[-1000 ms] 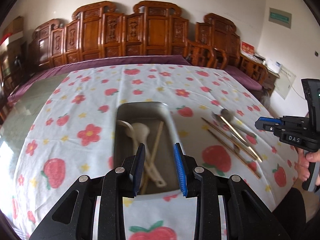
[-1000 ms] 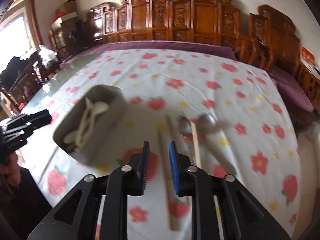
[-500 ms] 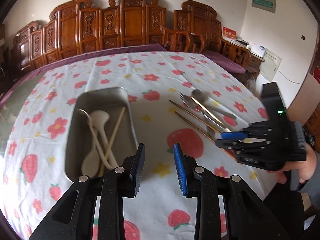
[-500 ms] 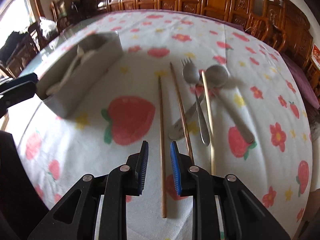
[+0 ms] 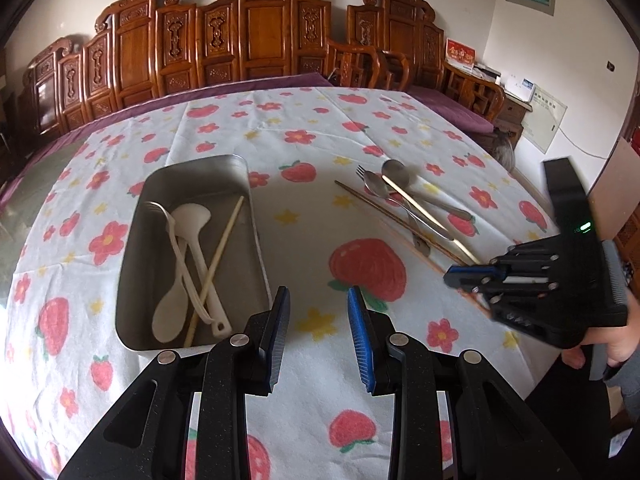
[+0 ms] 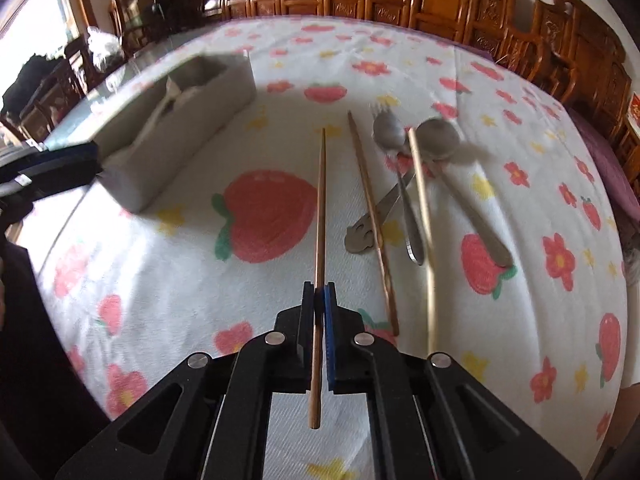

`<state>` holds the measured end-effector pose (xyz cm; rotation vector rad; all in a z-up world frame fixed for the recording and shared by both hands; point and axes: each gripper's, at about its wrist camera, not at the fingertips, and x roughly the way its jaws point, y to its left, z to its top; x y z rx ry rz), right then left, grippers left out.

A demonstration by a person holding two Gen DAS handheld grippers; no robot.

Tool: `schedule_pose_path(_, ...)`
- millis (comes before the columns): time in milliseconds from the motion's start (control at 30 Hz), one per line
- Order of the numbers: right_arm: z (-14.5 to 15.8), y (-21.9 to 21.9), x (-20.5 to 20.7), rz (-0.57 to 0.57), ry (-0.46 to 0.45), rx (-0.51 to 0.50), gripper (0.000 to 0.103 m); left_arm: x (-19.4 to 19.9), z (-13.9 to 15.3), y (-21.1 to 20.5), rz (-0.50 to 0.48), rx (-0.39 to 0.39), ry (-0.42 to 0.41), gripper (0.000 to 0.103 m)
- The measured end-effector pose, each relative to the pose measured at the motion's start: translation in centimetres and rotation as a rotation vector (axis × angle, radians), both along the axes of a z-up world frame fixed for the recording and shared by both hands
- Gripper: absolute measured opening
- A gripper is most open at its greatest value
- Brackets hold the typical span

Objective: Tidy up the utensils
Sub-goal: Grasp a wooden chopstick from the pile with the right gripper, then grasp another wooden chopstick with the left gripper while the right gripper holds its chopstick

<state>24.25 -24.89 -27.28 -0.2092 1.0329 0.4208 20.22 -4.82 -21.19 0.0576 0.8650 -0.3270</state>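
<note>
One brown chopstick (image 6: 320, 208) sits clamped between the fingers of the right gripper (image 6: 319, 296), pinched near its blunt end, with a short tail running back under the gripper and most of its length reaching forward over the strawberry-print cloth. Whether its far tip has left the cloth I cannot tell. It looks light, stiff and smooth, so held this far from the middle it may swing or slip sideways in the pads; a hold nearer the centre would likely be steadier.

Just beside it lie a second brown chopstick (image 6: 372, 216), a pale chopstick (image 6: 420, 208), a metal fork (image 6: 394, 160) and a metal spoon (image 6: 460, 176), overlapping in a loose heap, so a sideways sweep could knock them.

Over on the left stands the metal tray (image 5: 192, 176), already holding white plastic spoons (image 5: 188, 264) and a pale chopstick (image 5: 218, 256). Between heap and tray the surface (image 5: 304, 216) is open, giving room to carry the chopstick across. Its raised wall calls for a lift before lowering.

Near the tray's closest corner hovers the left gripper (image 5: 318, 316), its fingers apart at a moderate gap and holding nothing.
</note>
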Motion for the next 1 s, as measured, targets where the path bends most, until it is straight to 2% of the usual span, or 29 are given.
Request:
schedule_pose_path(200, 4.1, -3.0, -2.2, -0.061, -0.069, 0.060, 0.006, -0.4, 0.5, -2.2, -0.019, 0.012, 0.008, 0.028)
schedule_pose_path(400, 6.4, -7.2, -4.5, -0.139, -0.104, 0.099, 0.006, -0.1, 0.0, -5.6, -0.053, 0.031, 0.029, 0.028)
schedule_pose_path(667, 7.1, -11.0, -5.5, -0.210, -0.126, 0.140, 0.006, 2.6, -1.2, -9.4, -0.065, 0.055, 0.068, 0.028)
schedule_pose_path(1000, 6.0, -12.9, -4.9, -0.251, -0.100, 0.178, 0.006, 8.4, -3.8, -12.6, -0.013, 0.026, 0.135, 0.028)
